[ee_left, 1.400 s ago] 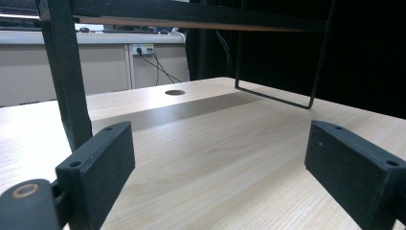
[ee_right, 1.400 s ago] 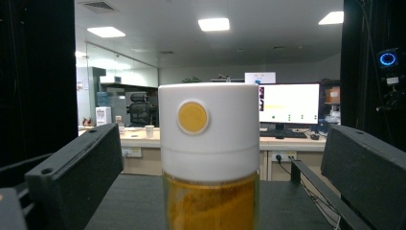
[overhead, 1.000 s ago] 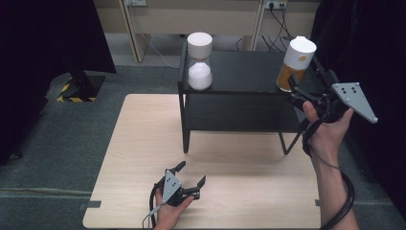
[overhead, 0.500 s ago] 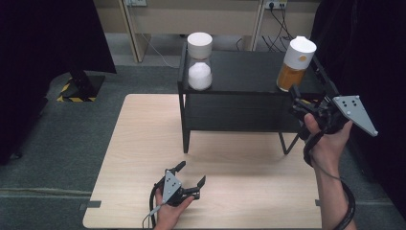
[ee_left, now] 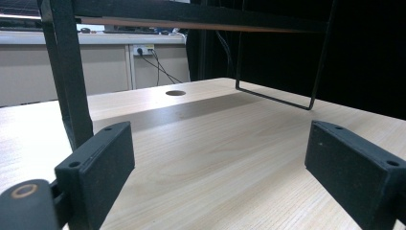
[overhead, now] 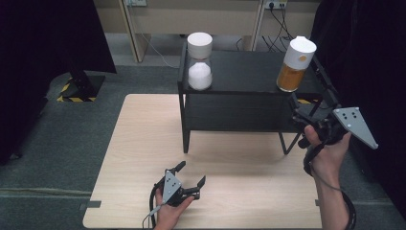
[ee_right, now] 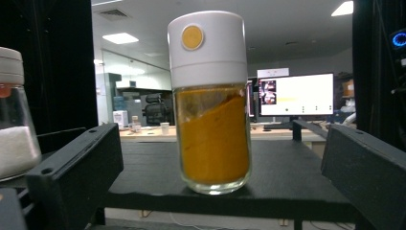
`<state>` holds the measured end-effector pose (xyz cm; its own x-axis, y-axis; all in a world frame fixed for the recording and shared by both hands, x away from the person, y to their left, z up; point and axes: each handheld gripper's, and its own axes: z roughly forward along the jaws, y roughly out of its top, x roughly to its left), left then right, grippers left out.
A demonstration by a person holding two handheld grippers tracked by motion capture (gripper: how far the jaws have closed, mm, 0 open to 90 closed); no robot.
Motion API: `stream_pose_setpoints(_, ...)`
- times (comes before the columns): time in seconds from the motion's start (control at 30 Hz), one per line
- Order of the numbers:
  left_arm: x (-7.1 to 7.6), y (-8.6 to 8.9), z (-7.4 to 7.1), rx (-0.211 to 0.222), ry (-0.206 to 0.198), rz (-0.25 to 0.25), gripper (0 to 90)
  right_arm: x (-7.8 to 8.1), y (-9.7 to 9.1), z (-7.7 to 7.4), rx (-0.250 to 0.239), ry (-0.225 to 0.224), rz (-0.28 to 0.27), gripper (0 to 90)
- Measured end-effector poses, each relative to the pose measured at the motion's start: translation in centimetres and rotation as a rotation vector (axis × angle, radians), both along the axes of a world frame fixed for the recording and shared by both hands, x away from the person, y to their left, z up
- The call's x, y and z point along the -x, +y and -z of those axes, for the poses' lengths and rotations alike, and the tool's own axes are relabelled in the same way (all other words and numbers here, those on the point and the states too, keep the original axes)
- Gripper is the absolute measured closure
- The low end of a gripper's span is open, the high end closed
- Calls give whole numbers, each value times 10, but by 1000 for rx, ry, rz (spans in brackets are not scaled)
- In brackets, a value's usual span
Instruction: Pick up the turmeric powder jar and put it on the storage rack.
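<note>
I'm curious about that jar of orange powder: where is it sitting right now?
In the high view the orange-powder jar stands upright at the right end of the black shelf's top, with the open right gripper just in front of it.

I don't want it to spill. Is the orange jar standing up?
Yes, upright. The orange jar stands flat on the black shelf, white cap on top.

A light wooden desk is set on grey carpet, and a round cable hole is cut into its top. A black two-tier shelf is placed on the far part of the desk. Beige cabinets with wall sockets and trailing cables are seen beyond, flanked by black curtains. A yellow-and-black striped base is seen on the floor. Ceiling light panels and a lit monitor are visible in the office behind.
</note>
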<state>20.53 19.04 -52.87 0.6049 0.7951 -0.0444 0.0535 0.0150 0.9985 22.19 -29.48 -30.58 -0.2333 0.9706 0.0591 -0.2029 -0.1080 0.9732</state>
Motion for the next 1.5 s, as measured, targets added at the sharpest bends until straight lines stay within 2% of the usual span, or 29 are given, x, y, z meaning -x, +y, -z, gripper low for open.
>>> stream_pose_setpoints(1.5, 0, 0, 0, 1, 2, -1, 89, 40, -15, 77, 2, 55, -51, 8)
